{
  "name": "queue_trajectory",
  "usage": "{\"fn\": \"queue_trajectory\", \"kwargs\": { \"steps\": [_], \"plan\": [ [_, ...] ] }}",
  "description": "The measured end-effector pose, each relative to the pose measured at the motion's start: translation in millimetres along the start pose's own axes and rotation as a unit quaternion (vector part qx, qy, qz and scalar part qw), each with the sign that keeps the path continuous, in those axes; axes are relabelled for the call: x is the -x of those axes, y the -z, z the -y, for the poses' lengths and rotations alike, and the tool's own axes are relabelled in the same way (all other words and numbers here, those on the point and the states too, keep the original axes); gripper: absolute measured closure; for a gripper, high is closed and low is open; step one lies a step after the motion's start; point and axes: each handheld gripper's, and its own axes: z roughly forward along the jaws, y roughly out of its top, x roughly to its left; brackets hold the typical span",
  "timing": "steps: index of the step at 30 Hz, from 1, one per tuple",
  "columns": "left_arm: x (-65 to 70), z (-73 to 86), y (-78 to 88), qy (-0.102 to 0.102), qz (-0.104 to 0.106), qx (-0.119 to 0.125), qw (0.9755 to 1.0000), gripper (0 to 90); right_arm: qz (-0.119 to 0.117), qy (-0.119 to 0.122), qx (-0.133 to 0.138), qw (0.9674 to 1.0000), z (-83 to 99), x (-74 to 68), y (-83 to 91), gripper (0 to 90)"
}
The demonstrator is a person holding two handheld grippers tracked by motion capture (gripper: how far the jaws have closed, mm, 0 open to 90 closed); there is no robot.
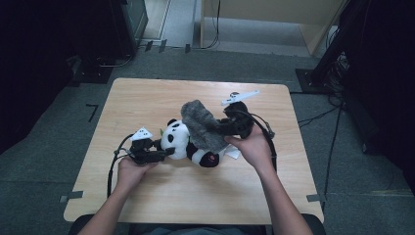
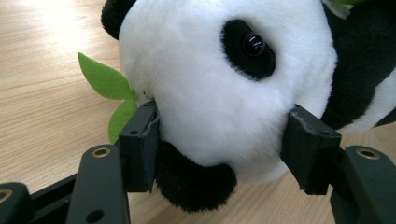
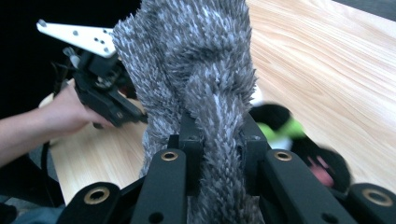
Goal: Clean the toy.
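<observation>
1. Two grippers are at work in your hands over the pale wooden table [image 1: 147, 98], and each one holds something soft.
2. Your left gripper [image 1: 164, 152] lies low, close to the tabletop, with its jaws spread about halfway and pressed against both sides of the head of the black-and-white plush panda toy [image 1: 188, 142], so it pinches the toy there.
3. Seen along your left gripper [image 2: 219, 144], the panda toy [image 2: 219, 93] sits right between the pads, its glossy black eye above the jaws and its black ear bulging out below them.
4. A green felt leaf [image 2: 105, 84] sticks out of the toy just beyond the jaw at the left of the left gripper view, lying over the table [image 2: 42, 70].
5. Your right gripper [image 1: 229, 126] is pressed together on a shaggy grey fur cloth [image 1: 203, 125] and holds it above the panda's body.
6. Along your right gripper [image 3: 219, 154], the grey fur cloth [image 3: 196, 60] is bunched between the jaws and fans out wider beyond them, hanging free of the table [image 3: 336, 70].
7. Past that cloth, to the left in the right gripper view, your left hand [image 3: 70, 112] holds the left gripper [image 3: 105, 100].
8. Below your right gripper's jaws the panda [image 3: 280, 121] lies blurred on the wood.
</observation>
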Motion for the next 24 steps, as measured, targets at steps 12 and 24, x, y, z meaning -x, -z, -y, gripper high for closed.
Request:
{"fn": "queue_trajectory", "kwargs": {
  "steps": [12,24],
  "plan": [
    [0.1,0.5,0.3,-0.006,-0.001,0.001,1.0000,36.1,-0.020,0.021,-0.029,0.9991,-37.6,-21.2,-69.2,76.9],
    [0.9,1.4,0.9,-0.005,-0.003,-0.001,1.0000,35.4,-0.012,0.050,-0.078,0.9956,-16.6,-28.2,-118.4,76.6]
  ]
}}
